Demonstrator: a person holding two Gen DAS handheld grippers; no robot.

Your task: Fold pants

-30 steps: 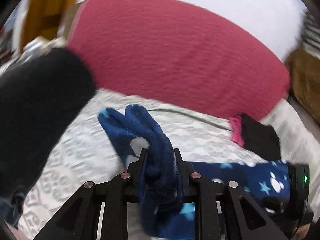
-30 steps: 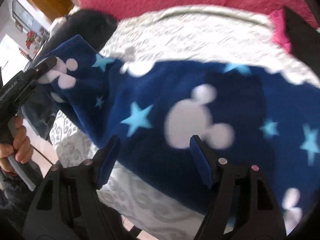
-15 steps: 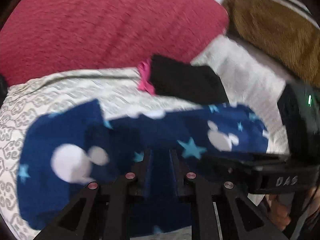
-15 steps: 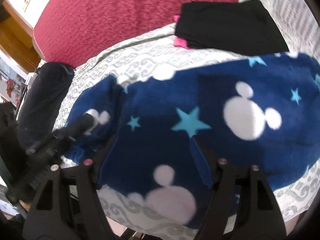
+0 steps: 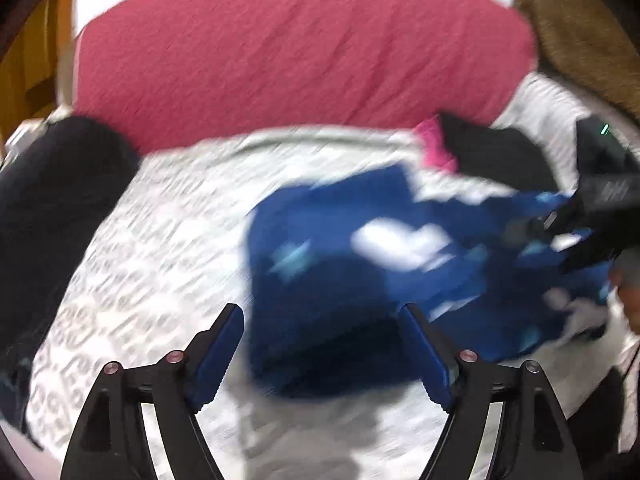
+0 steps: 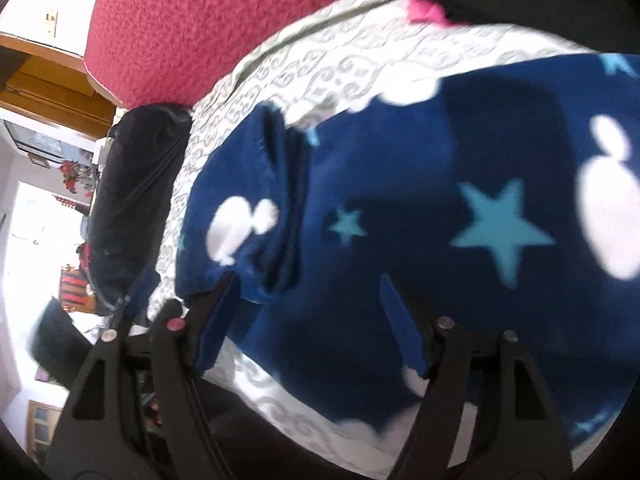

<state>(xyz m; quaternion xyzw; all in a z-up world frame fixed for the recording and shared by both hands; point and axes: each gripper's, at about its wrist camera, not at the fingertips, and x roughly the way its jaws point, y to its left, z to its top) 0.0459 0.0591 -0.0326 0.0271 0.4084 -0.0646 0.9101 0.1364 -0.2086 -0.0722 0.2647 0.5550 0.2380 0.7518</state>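
Navy fleece pants [image 5: 344,272] with white mouse heads and light blue stars lie folded on the patterned grey-white bedspread [image 5: 168,216]. My left gripper [image 5: 322,342] is open and empty, just above the near edge of the pants. My right gripper [image 6: 310,312] is open and empty, low over the pants [image 6: 440,208]; it also shows at the right edge of the left wrist view [image 5: 600,208]. A folded-over end of the pants [image 6: 248,200] lies to the left in the right wrist view.
A red cushion [image 5: 296,48] runs along the back of the bed. A folded black garment with pink trim [image 5: 492,152] lies behind the pants. A black bolster [image 5: 52,200] lies on the left. A brown furry thing [image 5: 580,32] sits at the back right.
My left gripper, shut on the pants before, has let go and opened, then pulled back. The pants now lie folded over on the bed. My right gripper has stayed open, moving lower over them.
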